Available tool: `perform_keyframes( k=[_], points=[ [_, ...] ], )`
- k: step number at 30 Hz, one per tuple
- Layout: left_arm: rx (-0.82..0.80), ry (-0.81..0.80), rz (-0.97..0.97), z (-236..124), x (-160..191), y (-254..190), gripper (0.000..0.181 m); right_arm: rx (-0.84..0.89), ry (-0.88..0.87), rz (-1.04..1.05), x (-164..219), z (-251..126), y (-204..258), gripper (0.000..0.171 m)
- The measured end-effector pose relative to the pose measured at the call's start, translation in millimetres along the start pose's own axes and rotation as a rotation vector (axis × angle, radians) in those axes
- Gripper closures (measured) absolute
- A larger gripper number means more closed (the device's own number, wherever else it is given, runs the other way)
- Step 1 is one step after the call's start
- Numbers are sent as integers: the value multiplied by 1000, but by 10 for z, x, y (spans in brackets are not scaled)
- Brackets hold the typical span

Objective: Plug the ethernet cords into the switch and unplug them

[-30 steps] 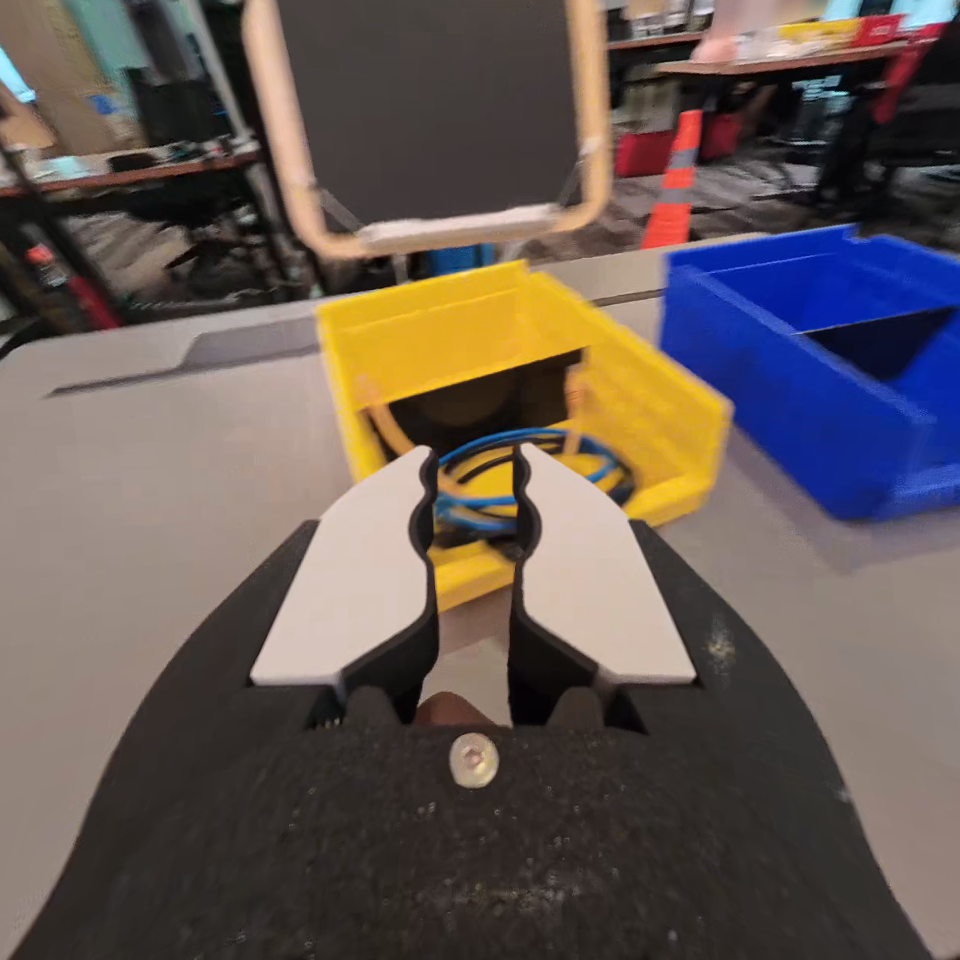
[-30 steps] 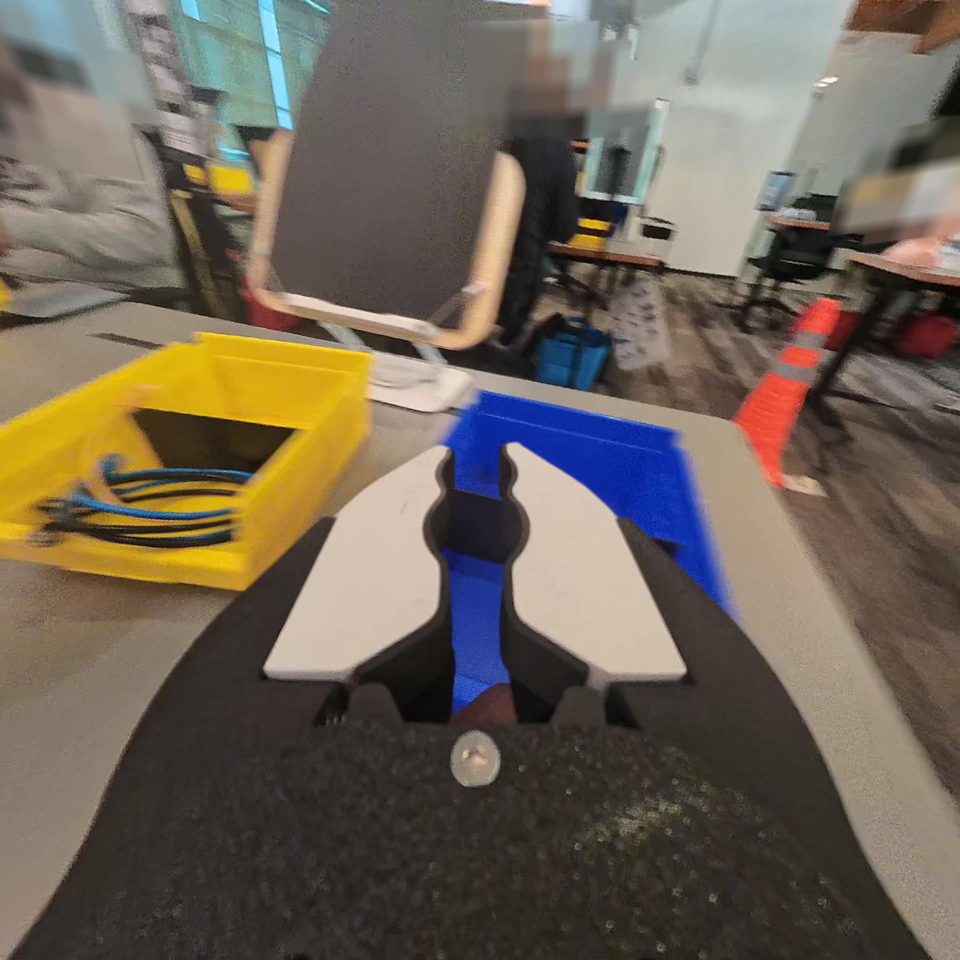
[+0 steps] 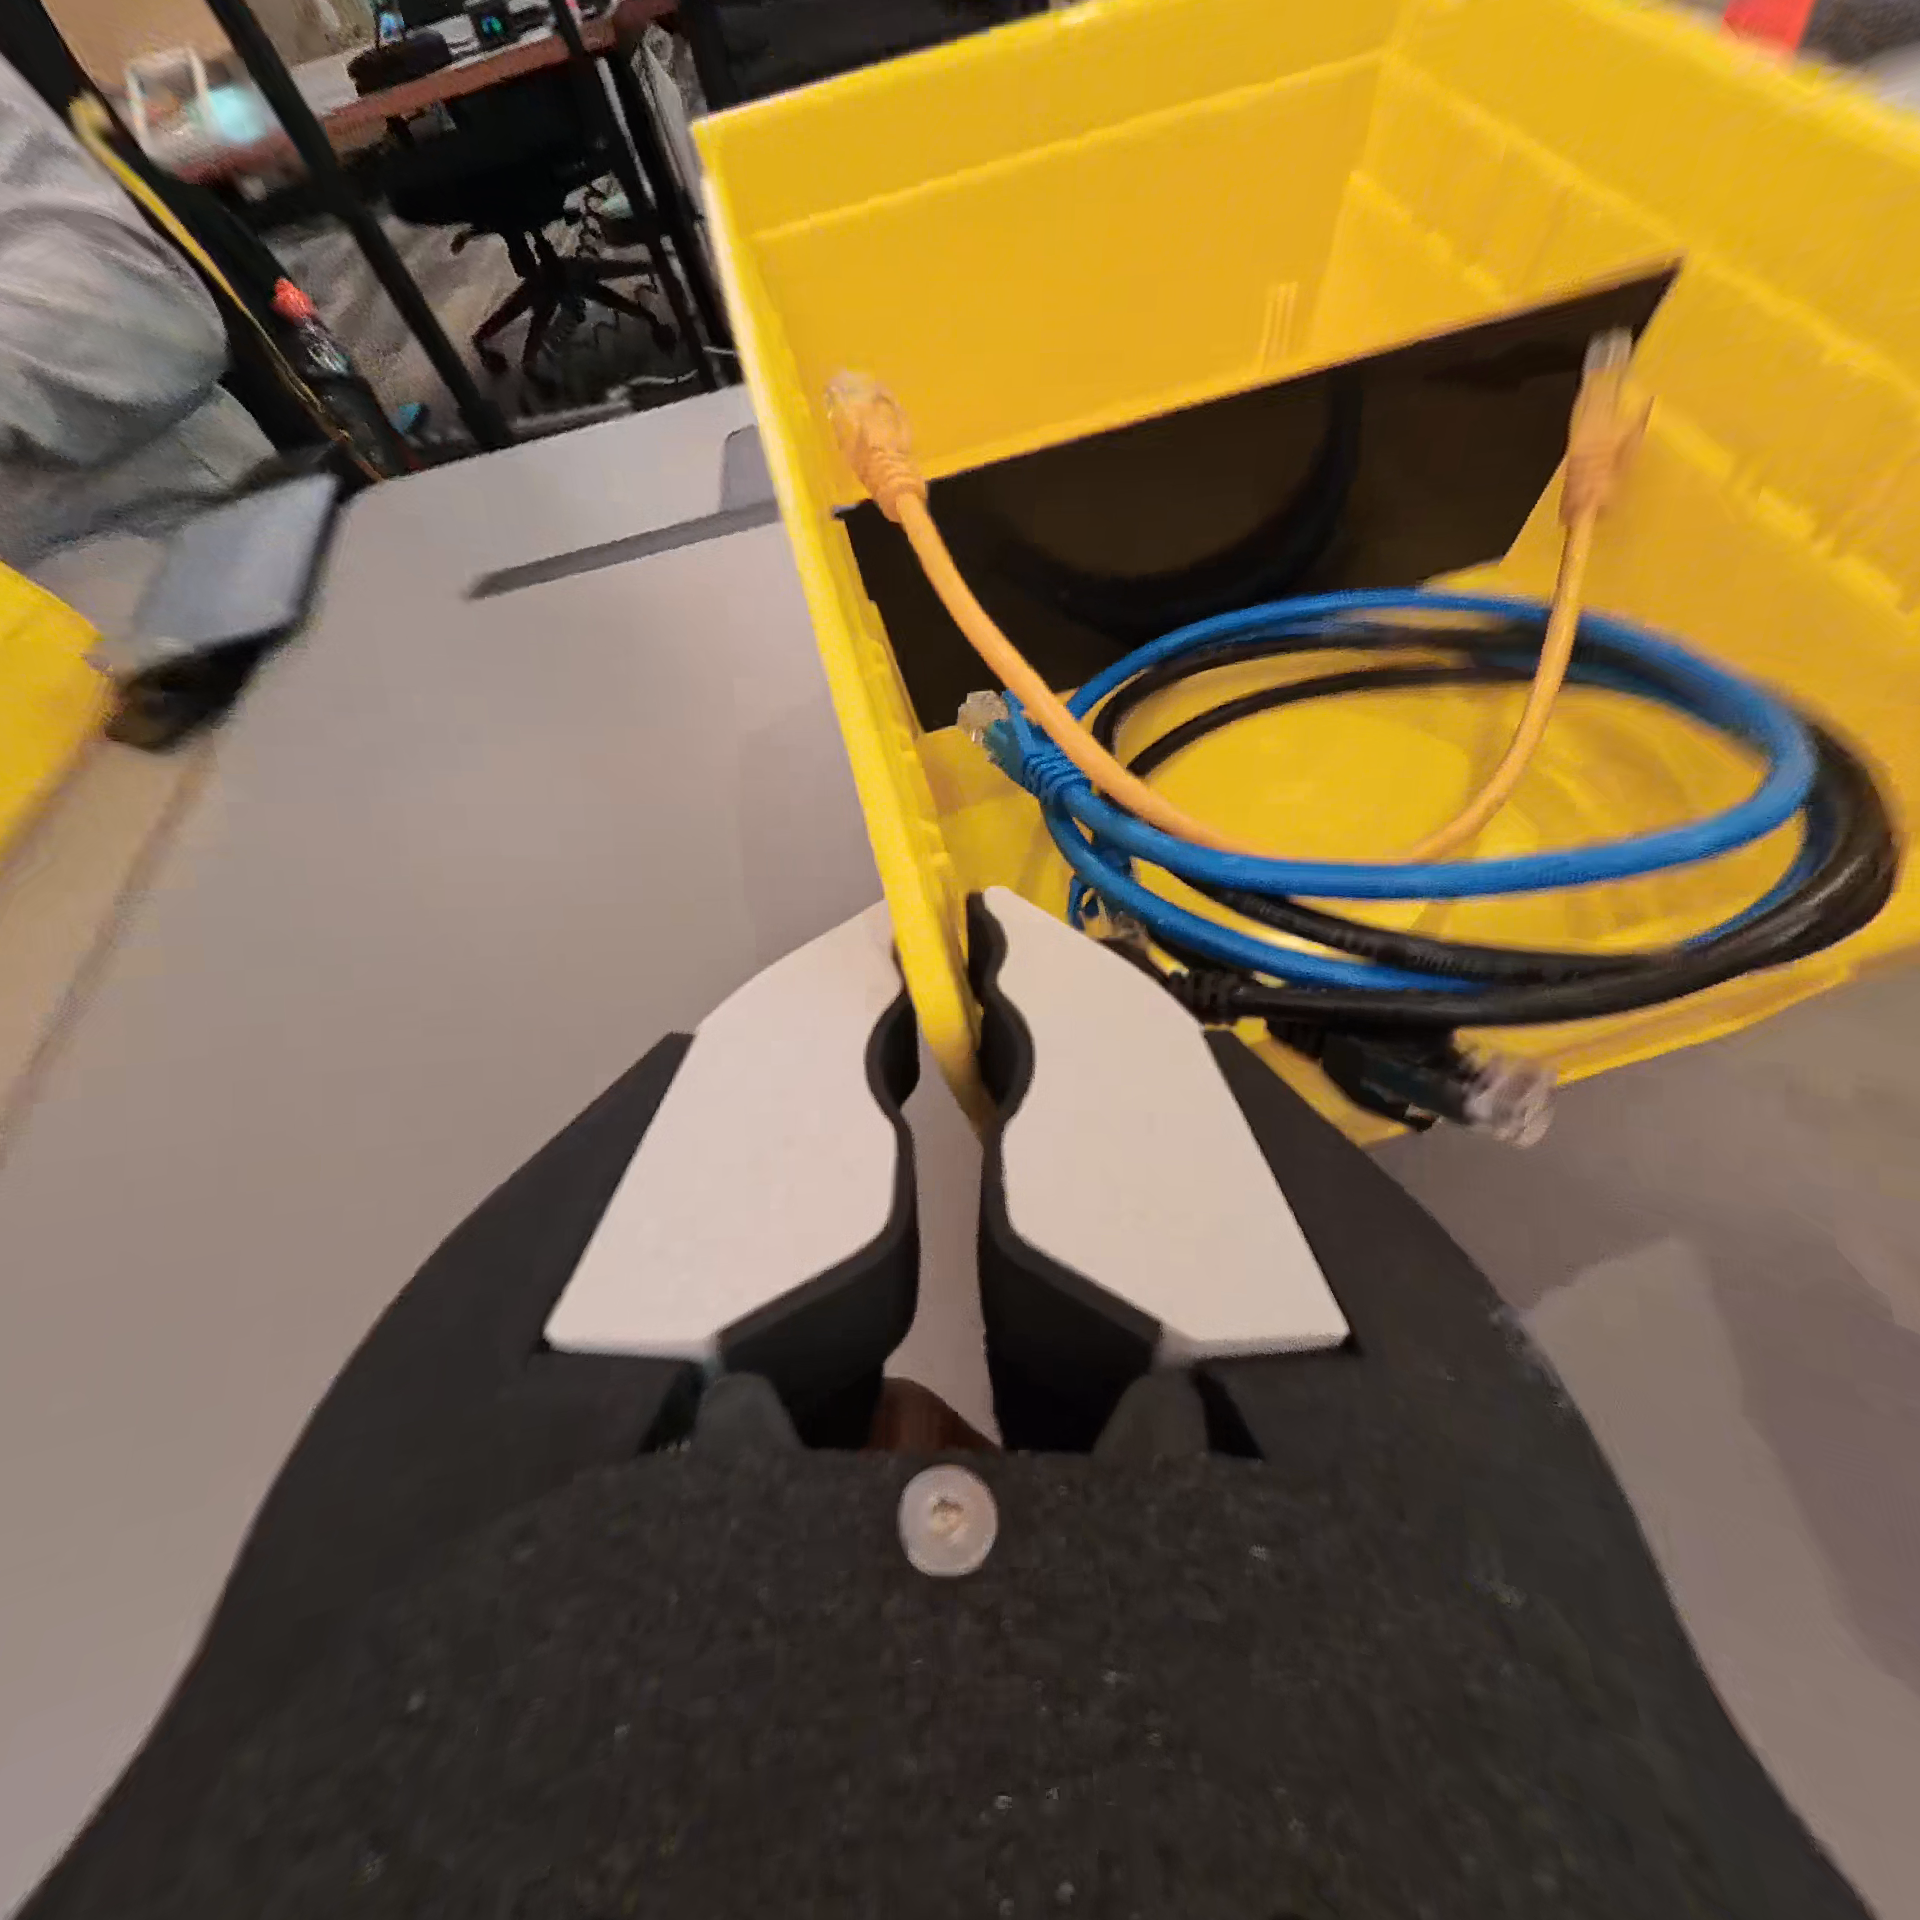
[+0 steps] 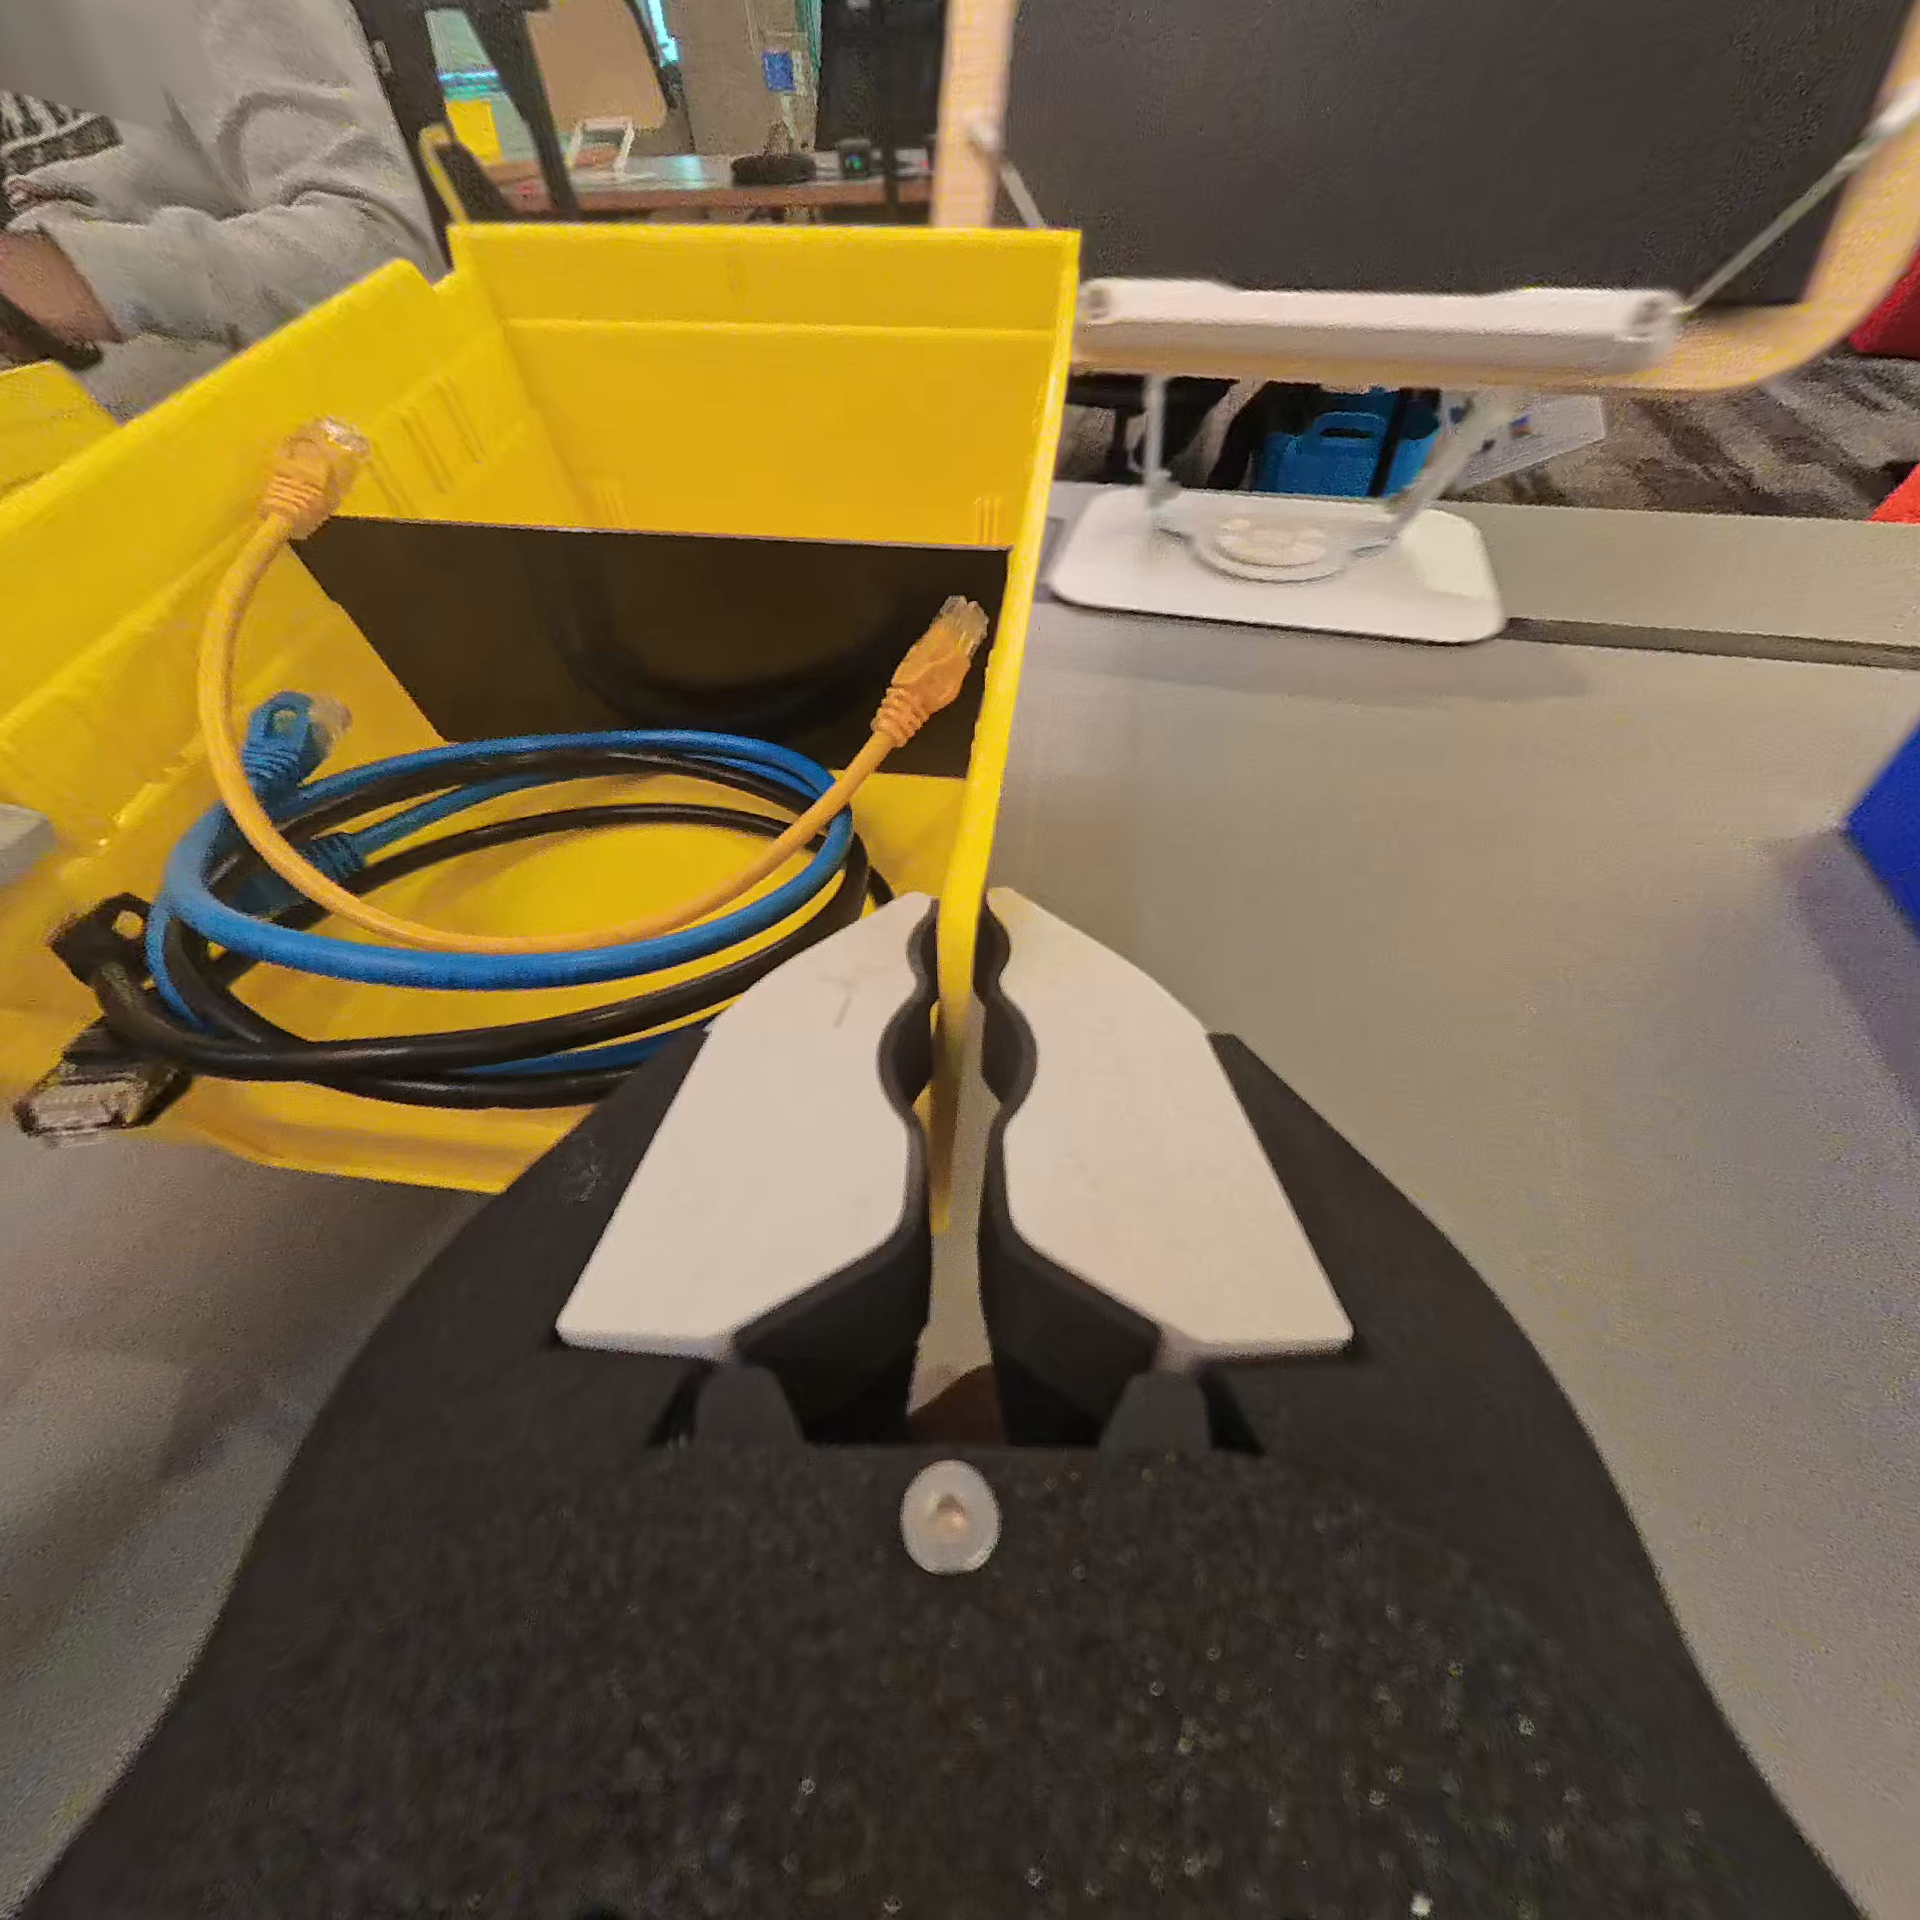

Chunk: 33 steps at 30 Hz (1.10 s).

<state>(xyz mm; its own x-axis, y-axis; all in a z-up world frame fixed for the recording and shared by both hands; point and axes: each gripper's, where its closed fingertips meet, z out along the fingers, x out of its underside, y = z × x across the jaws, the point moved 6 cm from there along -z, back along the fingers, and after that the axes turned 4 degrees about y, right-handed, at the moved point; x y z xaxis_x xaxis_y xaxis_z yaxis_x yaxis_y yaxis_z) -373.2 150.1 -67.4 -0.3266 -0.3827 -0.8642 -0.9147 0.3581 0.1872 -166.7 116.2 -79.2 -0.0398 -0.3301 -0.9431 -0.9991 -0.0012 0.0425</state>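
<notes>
Both grippers clamp the same yellow bin (image 3: 1039, 260), one on each side wall. Left gripper (image 3: 948, 940): jaws nearly closed, pinching the bin's left wall near its front corner. Right gripper (image 4: 961, 935): jaws nearly closed, pinching the bin's right wall.

Cord count inside the bin, 3: one blue cord (image 4: 499, 971), coiled; one black cord (image 4: 416, 1065), coiled with it, one plug hanging over the low front lip; one short yellow cord (image 4: 218, 727), draped across the coils, both plugs raised against the side walls. A black divider panel (image 4: 665, 623) stands behind the coils.

The bin rests on a grey table (image 4: 1455, 883). Switch: cannot tell where it is.
</notes>
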Motion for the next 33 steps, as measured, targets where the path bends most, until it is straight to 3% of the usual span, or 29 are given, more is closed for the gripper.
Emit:
perform_keyframes(
  k=[2, 9, 13, 16, 19, 21, 24, 30, 33],
  points=[
    [-11, 9, 54, -27, 139, 330, 175, -10, 25, 0, 66, 70, 353, 167],
    [-27, 107, -73, 62, 587, 1069, 176, -59, 49, -11, 253, 253, 1152, 164],
    [-8, 67, -265, 105, 605, 1235, 179, -119, 94, 36, 282, 258, 1296, 160],
    [-22, 54, -263, 95, 592, 1239, 179, -185, 135, -10, 257, 241, 1266, 157],
    [-61, 38, -248, 15, 554, 1263, 173, -443, 185, 98, 205, 59, 1193, 153],
    [-53, -10, -318, -58, 511, 1289, 172, -583, 186, 123, 148, -174, 1051, 166],
    [-33, -81, -403, -172, 474, 1333, 169, -669, 123, 13, 58, -549, 673, 166],
    [-175, -231, -353, -610, 299, 1325, 167, -503, -54, -181, -12, -1091, -658, 167],
    [-99, -310, -358, -811, 164, 1010, 169, -377, -95, -181, 150, -1282, -1284, 171]
  ],
)
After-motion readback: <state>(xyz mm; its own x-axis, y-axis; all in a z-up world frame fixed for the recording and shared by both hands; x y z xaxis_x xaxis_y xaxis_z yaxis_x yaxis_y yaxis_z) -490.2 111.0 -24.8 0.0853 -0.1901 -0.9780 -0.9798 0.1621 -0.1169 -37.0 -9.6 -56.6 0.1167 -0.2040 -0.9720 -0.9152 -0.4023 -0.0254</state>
